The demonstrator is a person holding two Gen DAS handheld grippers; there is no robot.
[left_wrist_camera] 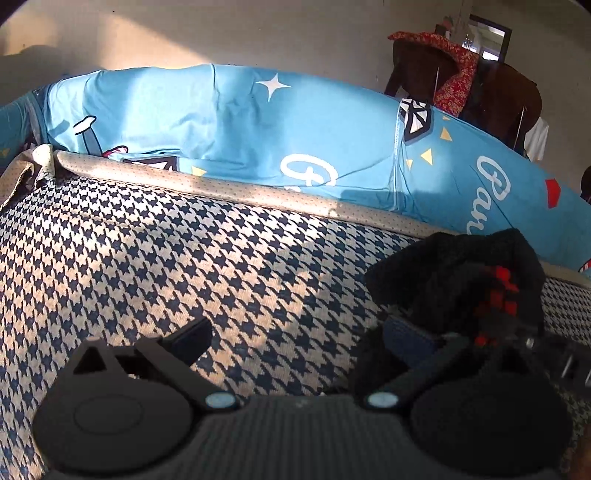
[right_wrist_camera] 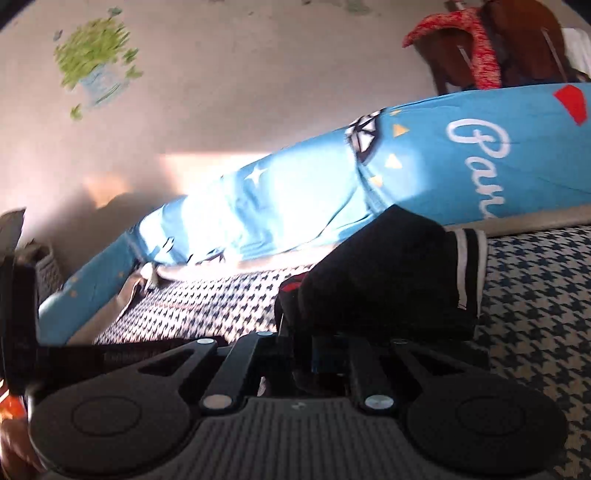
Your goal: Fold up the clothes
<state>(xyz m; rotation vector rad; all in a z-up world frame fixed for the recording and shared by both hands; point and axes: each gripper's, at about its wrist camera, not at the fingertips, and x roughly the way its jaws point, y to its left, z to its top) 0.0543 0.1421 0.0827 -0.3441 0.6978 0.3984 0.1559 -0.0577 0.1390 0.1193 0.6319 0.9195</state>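
The left claw [left_wrist_camera: 299, 334] is spread wide over the houndstooth bed cover [left_wrist_camera: 155, 266], pinching nothing; its right finger [left_wrist_camera: 410, 343] sits against a black garment [left_wrist_camera: 454, 280] with red marks, bunched at about 3 o'clock in the left wrist view. The right claw [right_wrist_camera: 308, 354] is pressed together on the black garment [right_wrist_camera: 384, 273], whose white-striped cuff [right_wrist_camera: 467, 269] hangs toward 2 o'clock. Beyond both, from 9 to 3 o'clock, a blue printed quilt [left_wrist_camera: 236, 122] lies along the cover's far edge against the wall [left_wrist_camera: 258, 33]. A brown chair [left_wrist_camera: 484, 88] draped with red cloth stands at 1 o'clock.
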